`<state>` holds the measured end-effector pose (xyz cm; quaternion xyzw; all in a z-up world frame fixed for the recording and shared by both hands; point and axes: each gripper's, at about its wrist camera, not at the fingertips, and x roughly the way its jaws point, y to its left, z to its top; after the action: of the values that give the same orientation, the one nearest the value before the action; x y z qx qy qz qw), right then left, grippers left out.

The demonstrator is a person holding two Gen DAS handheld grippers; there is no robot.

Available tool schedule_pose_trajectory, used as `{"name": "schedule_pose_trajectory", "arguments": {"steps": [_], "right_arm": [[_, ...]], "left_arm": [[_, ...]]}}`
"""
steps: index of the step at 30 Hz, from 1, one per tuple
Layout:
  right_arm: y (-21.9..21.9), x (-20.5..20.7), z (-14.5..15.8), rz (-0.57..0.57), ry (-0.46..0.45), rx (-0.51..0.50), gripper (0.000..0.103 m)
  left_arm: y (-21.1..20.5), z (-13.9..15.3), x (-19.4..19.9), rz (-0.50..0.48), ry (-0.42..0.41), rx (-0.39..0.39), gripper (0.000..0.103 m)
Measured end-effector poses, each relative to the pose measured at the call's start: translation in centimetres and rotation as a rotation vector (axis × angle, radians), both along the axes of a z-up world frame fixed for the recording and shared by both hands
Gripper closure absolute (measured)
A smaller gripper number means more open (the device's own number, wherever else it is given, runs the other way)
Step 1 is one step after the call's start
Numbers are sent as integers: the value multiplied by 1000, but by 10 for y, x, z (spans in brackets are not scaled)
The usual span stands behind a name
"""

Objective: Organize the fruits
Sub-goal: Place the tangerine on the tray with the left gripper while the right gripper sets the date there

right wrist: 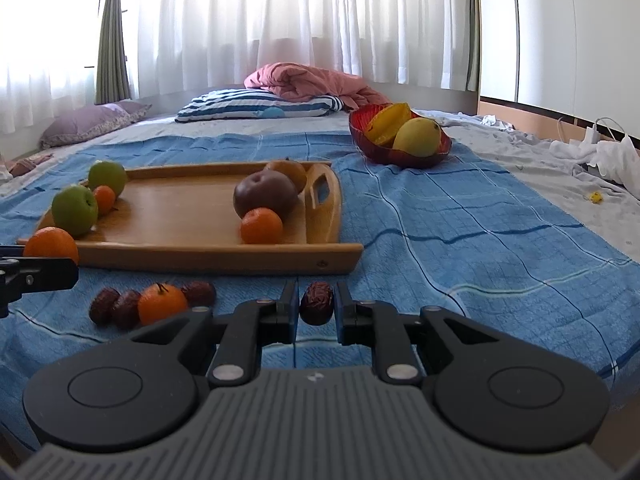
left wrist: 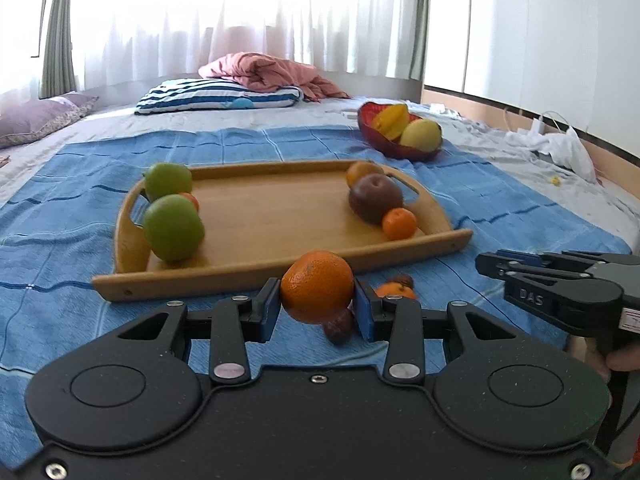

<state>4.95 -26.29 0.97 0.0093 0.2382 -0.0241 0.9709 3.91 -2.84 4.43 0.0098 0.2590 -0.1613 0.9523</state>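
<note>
My left gripper (left wrist: 316,309) is shut on a large orange (left wrist: 316,285), held just above the blue blanket in front of the wooden tray (left wrist: 200,279). On the tray lie two green apples (left wrist: 173,227) at the left, and a brown apple (left wrist: 375,198) with a small mandarin (left wrist: 399,223) at the right. My right gripper (right wrist: 317,309) is shut on a wrinkled red date (right wrist: 317,302), low over the blanket near the tray's (right wrist: 200,254) front right corner. A mandarin (right wrist: 162,303) and three dates (right wrist: 104,306) lie loose on the blanket to its left.
A red bowl (right wrist: 362,136) with a starfruit and a yellow mango stands behind the tray to the right. Pillows and a pink quilt (right wrist: 308,80) lie at the far end of the bed. White cloth and cables (right wrist: 600,152) lie at the right edge.
</note>
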Motion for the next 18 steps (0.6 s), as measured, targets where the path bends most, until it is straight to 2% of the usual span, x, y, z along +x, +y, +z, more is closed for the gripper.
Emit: {"name": "schedule_pose_trajectory", "arguments": {"steps": [9,18], "right_arm": [[9,14,23,29,-41,30,82],[29,41,27,86,-8,109,82]], "left_arm": [[11,8,19,30,-35,-3,66],[16,6,46,59,-33,-9,66]]}}
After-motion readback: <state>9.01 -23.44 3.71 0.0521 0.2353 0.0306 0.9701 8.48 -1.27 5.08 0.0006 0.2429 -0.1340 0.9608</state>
